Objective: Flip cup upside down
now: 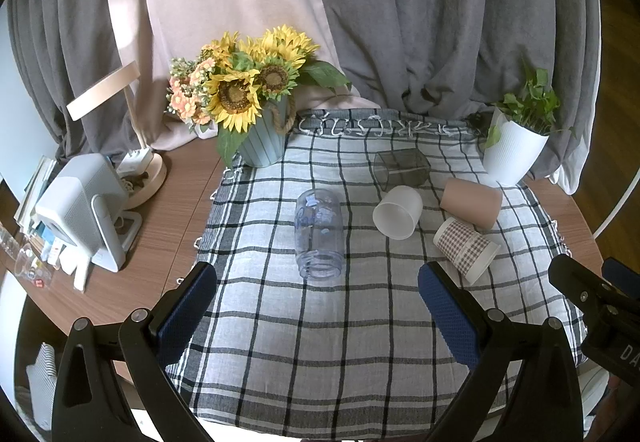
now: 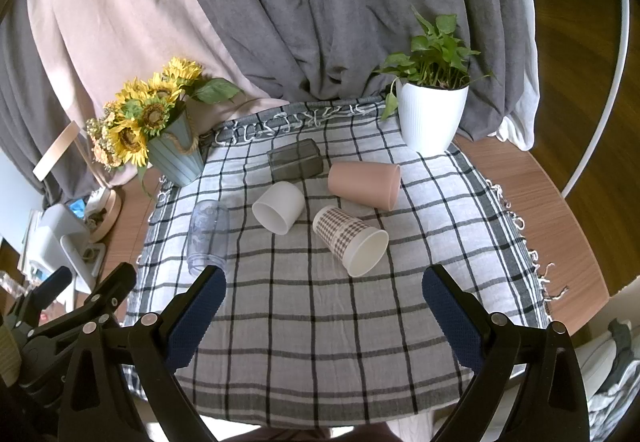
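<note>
Several cups lie on their sides on a checked cloth (image 1: 320, 342) (image 2: 320, 322). A clear plastic cup (image 1: 319, 233) (image 2: 208, 236) is at the left, its mouth toward me. A white cup (image 1: 398, 212) (image 2: 279, 207), a pink cup (image 1: 471, 202) (image 2: 365, 180), a checked paper cup (image 1: 466, 248) (image 2: 350, 240) and a dark see-through square cup (image 1: 401, 167) (image 2: 295, 160) lie further right. My left gripper (image 1: 318, 306) is open and empty, just short of the clear cup. My right gripper (image 2: 324, 306) is open and empty, just short of the paper cup.
A sunflower pot (image 1: 262, 140) (image 2: 176, 156) stands at the cloth's back left, a white plant pot (image 1: 512, 150) (image 2: 432, 118) at the back right. A lamp base (image 1: 142, 178) and a white device (image 1: 82, 210) sit on the wooden table at left. Curtains hang behind.
</note>
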`<state>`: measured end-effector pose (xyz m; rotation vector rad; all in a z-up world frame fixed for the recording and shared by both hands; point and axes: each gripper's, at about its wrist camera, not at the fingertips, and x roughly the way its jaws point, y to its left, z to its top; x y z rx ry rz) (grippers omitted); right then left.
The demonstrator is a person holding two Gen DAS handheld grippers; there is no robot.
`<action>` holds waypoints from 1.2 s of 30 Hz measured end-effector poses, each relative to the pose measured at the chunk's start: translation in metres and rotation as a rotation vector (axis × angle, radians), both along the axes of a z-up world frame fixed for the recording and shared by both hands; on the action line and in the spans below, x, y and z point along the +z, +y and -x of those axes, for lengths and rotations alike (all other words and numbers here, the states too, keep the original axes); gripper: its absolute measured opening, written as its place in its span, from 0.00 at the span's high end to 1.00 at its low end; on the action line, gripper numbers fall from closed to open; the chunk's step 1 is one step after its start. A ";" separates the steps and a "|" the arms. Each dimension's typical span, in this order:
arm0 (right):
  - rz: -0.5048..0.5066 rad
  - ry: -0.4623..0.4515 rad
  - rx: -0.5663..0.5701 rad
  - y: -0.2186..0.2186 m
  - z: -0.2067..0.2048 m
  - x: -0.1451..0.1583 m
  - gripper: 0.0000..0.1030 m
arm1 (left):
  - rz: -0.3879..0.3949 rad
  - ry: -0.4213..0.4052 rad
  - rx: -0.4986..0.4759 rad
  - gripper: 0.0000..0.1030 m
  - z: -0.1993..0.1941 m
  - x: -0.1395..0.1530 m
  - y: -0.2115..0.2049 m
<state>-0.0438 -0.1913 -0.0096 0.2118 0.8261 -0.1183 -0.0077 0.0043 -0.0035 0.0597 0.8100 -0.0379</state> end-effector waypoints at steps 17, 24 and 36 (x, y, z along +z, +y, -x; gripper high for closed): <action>-0.024 0.069 0.036 -0.014 -0.020 -0.015 0.04 | 0.009 0.114 0.040 0.00 -0.023 -0.019 -0.018; -0.018 0.168 0.073 -0.041 -0.059 -0.030 0.04 | 0.033 0.225 0.163 0.00 -0.053 -0.040 -0.038; 0.109 0.301 0.248 -0.064 -0.140 -0.047 0.04 | 0.013 0.286 0.306 0.00 -0.094 -0.058 -0.079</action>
